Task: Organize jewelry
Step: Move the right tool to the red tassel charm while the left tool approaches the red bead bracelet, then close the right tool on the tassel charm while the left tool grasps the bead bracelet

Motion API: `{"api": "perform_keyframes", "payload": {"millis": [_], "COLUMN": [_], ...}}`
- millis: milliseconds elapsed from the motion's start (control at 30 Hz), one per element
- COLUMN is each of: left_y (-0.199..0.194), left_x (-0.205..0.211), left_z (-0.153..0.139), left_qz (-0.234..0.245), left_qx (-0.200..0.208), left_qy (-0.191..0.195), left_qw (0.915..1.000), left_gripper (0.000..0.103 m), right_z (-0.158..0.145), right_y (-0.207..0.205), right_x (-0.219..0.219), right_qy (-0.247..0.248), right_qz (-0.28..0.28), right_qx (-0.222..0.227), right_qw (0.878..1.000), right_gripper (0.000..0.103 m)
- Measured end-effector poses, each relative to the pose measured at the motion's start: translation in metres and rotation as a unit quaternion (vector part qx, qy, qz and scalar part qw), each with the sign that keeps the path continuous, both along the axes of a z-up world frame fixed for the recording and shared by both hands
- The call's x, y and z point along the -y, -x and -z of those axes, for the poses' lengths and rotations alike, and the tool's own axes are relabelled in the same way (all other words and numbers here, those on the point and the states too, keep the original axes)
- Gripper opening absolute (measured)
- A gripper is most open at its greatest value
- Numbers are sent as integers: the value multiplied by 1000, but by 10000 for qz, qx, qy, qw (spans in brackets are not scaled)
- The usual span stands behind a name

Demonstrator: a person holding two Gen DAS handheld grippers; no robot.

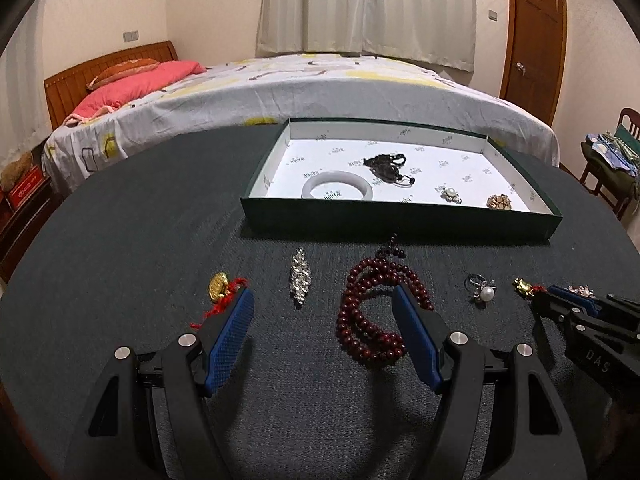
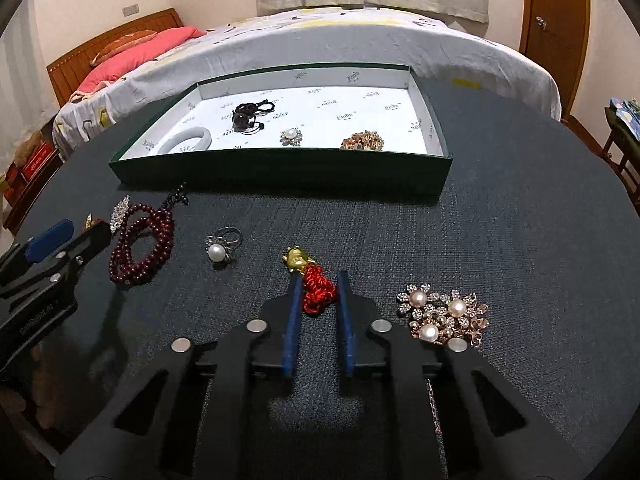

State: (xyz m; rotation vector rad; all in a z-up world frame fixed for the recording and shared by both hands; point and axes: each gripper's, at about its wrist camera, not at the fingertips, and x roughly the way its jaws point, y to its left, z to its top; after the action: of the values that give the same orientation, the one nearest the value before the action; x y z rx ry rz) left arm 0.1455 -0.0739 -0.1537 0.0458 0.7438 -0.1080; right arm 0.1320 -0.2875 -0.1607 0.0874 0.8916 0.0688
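A green box (image 1: 400, 224) (image 2: 280, 170) with a white lining holds a white bangle (image 1: 337, 188), a dark cord bracelet (image 1: 388, 166), a pearl brooch (image 1: 451, 194) and a gold brooch (image 1: 499, 202). On the dark table lie a gold charm with red cord (image 1: 220, 286), a crystal brooch (image 1: 299, 276), red bead strands (image 1: 376, 312) (image 2: 142, 246) and a pearl ring (image 1: 482, 288) (image 2: 222, 246). My left gripper (image 1: 322, 308) is open and empty above the table. My right gripper (image 2: 318, 280) straddles the red knot of a gold pendant (image 2: 308, 276), jaws narrowed but apart from it.
A pearl flower brooch (image 2: 444, 314) lies right of the right gripper. A bed (image 1: 320, 92) stands behind the table, a wooden door (image 1: 536, 32) at the back right, a chair with clothes (image 1: 616, 152) at the far right.
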Motion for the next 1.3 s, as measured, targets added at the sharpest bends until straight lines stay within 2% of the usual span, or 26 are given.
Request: {"api": "perform_keyframes", "payload": {"millis": [433, 600, 867, 933, 1000, 1067, 1167, 1300], "left_y": [-14, -16, -23, -23, -23, -22, -22, -22], "left_x": [13, 27, 29, 29, 29, 28, 22, 18], "left_z": [10, 18, 19, 18, 18, 17, 17, 17], "left_qz": [310, 501, 482, 475, 523, 562, 632, 684], "left_qx": [-573, -702, -790, -747, -719, -703, -702, -723], "left_qy": [283, 93, 78, 39, 34, 79, 307, 525], "left_qw": [9975, 9962, 9957, 9961, 9960, 9959, 9951, 9936], "left_gripper": [69, 69, 69, 61, 47, 40, 24, 16], "right_z": [-4, -4, -4, -4, -4, -3, -3, -3], "right_y": [4, 4, 4, 4, 4, 5, 5, 5], "right_x": [2, 4, 6, 6, 7, 8, 8, 7], "right_qy": [-168, -233, -315, -328, -347, -351, -347, -350], "right_qz": [-14, -14, 1, 7, 18, 20, 21, 22], "right_qx": [130, 142, 137, 134, 129, 128, 130, 129], "right_qw": [9998, 9996, 9994, 9994, 9993, 9993, 9993, 9993], "right_gripper": [12, 12, 12, 12, 12, 12, 12, 12]}}
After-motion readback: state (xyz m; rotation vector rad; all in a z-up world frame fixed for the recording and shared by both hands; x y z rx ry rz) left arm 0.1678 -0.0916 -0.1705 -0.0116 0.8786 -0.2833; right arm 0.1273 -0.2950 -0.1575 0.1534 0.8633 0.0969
